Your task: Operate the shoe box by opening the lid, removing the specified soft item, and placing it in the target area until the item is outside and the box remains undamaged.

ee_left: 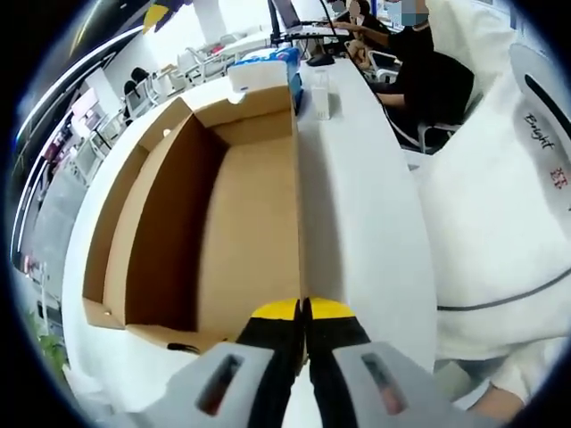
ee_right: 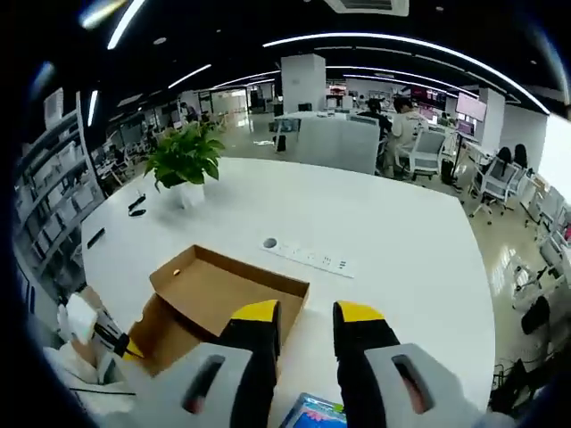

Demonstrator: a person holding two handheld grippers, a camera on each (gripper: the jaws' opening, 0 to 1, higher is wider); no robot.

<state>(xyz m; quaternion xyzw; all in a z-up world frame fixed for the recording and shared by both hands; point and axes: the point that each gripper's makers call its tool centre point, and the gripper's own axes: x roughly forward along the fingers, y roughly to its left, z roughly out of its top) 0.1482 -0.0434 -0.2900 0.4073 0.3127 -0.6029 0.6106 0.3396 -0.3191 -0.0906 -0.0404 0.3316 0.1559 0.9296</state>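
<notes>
The brown cardboard shoe box (ee_left: 241,223) lies open on the white table (ee_left: 357,205), and its inside shows bare cardboard. My left gripper (ee_left: 303,310) is at the box's near end, its yellow-tipped jaws shut on the top edge of the right wall (ee_left: 298,196). From the right gripper view the same box (ee_right: 223,294) sits below and left of my right gripper (ee_right: 308,314), which hovers open over the table with nothing between its fingers. The left gripper (ee_right: 125,346) shows there at the box's left corner.
A white carton (ee_left: 259,76), a blue packet (ee_left: 272,56) and a clear bottle (ee_left: 319,94) stand beyond the box's far end. A person in white (ee_left: 500,223) is close on the right. A potted plant (ee_right: 186,156), a power strip (ee_right: 308,257) and small black items (ee_right: 136,205) lie on the table.
</notes>
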